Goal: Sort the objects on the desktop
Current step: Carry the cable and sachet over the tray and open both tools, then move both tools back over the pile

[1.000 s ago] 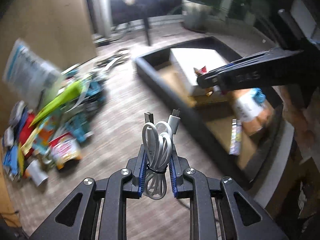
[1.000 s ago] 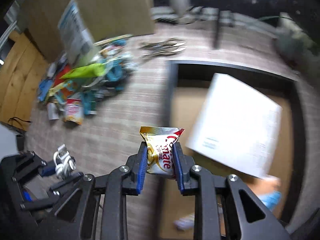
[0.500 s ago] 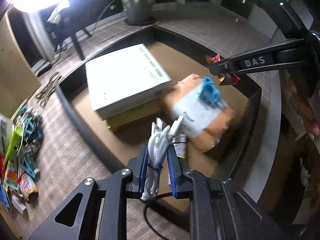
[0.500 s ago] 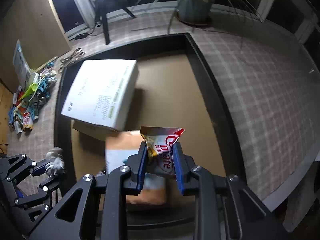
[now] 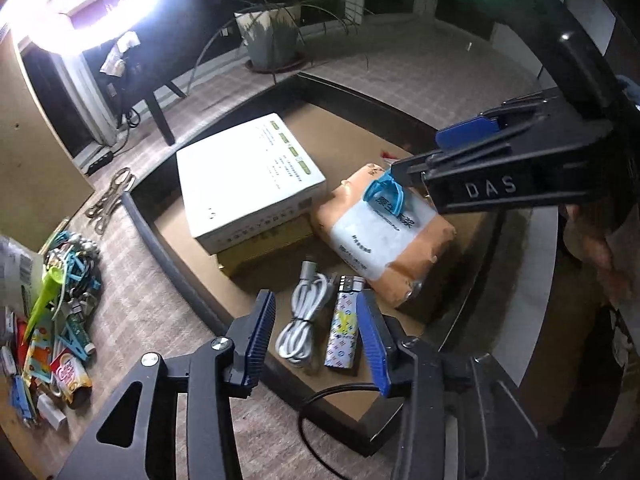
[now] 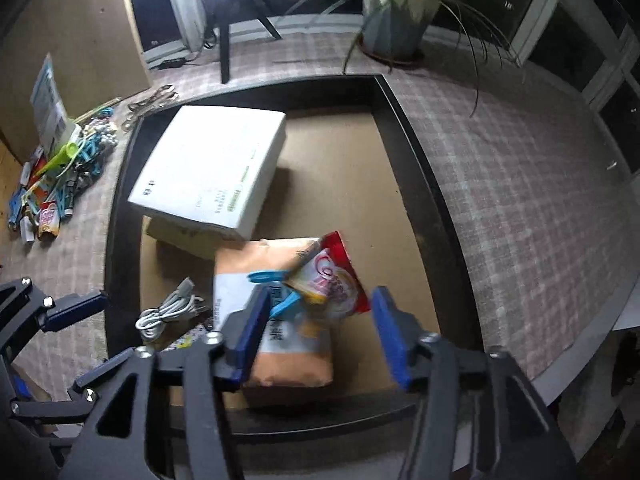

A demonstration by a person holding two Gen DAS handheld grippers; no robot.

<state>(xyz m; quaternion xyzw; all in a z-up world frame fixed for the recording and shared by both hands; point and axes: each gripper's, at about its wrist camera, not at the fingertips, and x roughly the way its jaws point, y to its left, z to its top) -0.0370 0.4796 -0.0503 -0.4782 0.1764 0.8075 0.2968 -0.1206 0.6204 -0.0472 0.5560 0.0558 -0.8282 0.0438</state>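
The left hand-held gripper (image 5: 316,336) gapes wide and empty above the white cable (image 5: 302,318) and a patterned lighter (image 5: 343,326), both lying in the tray (image 5: 160,236) at lower centre. The right hand-held gripper (image 6: 320,332) is wide too; the red sachet (image 6: 332,280) sits between its fingers on the orange pack (image 6: 288,356). Clutter (image 5: 52,316) lies on the desk (image 5: 132,312) at left.

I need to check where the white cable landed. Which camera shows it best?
The left wrist view: the coiled white cable lies whole on the tray floor, framed by the open left gripper, beside a patterned lighter. The right wrist view shows it smaller, near the left edge.
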